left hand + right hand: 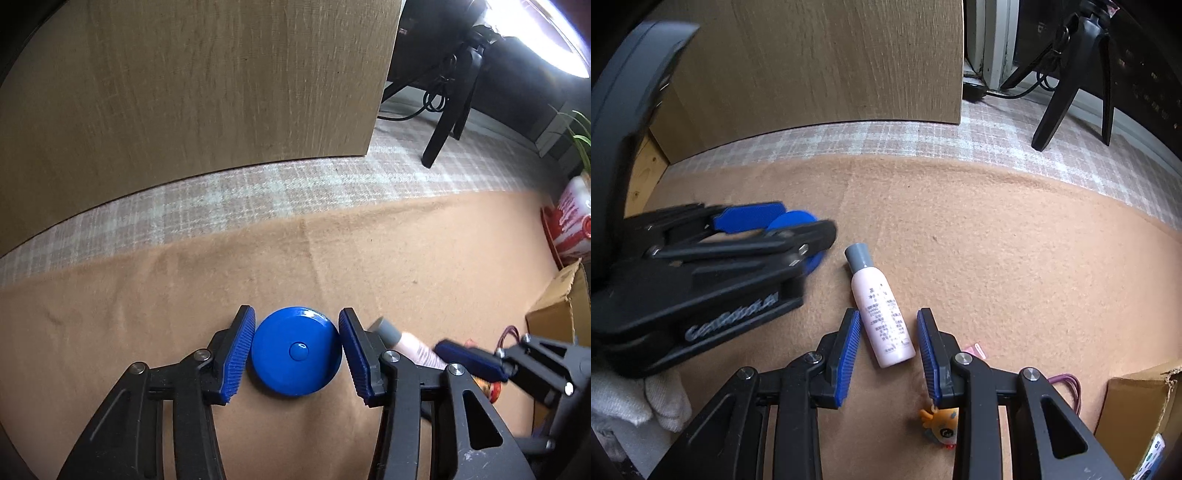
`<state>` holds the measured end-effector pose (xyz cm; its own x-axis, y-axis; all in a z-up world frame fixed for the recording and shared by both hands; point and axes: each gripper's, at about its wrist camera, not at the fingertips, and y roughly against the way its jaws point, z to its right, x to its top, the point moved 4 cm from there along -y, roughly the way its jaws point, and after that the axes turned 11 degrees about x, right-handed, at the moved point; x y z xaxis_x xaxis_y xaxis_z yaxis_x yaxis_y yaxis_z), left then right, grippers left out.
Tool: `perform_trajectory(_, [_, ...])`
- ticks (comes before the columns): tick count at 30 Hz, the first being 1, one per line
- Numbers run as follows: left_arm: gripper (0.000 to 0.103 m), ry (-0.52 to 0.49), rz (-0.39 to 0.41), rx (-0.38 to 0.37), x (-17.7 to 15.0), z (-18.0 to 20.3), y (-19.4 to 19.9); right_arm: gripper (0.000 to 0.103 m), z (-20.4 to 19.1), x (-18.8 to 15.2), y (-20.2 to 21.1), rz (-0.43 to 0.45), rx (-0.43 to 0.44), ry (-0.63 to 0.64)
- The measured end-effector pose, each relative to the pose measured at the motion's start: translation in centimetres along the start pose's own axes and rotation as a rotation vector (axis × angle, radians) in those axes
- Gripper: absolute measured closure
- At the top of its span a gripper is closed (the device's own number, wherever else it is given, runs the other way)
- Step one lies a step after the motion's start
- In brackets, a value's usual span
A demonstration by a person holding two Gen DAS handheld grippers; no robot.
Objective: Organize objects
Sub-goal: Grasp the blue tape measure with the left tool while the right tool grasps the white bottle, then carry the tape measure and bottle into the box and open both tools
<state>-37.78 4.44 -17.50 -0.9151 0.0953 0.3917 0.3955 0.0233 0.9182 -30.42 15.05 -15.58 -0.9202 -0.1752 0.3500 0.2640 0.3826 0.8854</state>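
Observation:
A round blue case with a centre button [295, 350] lies on the tan cloth [332, 266]. My left gripper [296, 350] is open with its blue pads on either side of the case, close to it, with a small gap showing on each side. It also shows in the right wrist view [768, 221], partly hiding the blue case [792, 219]. A pink bottle with a grey cap [879, 314] lies on the cloth. My right gripper [889, 350] is open around the bottle's lower end, without touching it. The bottle also shows in the left wrist view [410, 341].
A wooden cabinet panel [203, 92] stands beyond a checked mat [258, 188]. A cardboard box [1137, 406] sits at the right, with a small orange toy [942, 424] and a purple cord [1067, 384] near it. A black tripod [1071, 74] stands far right. A red-white container [570, 221] is at right.

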Motion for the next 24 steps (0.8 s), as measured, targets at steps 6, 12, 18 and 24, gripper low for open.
perform_trajectory(6, [0.052,0.022,0.019,-0.039,-2.1,-1.5,0.7,0.073,-0.8,0.5,-0.7,-0.009,-0.023,0.044])
perform_trajectory(12, [0.052,0.028,0.035,-0.038,-4.5,-3.0,1.7,0.084,-1.6,-0.1,-0.8,-0.014,0.013,0.034])
perform_trajectory(18, [0.052,0.039,0.045,-0.048,-8.5,-3.2,3.3,0.084,-2.5,-3.4,0.1,-0.022,0.056,0.036])
perform_trajectory(24, [0.052,0.026,0.058,-0.059,-13.2,-1.7,5.5,0.084,-3.4,-8.5,1.9,-0.028,0.082,0.046])
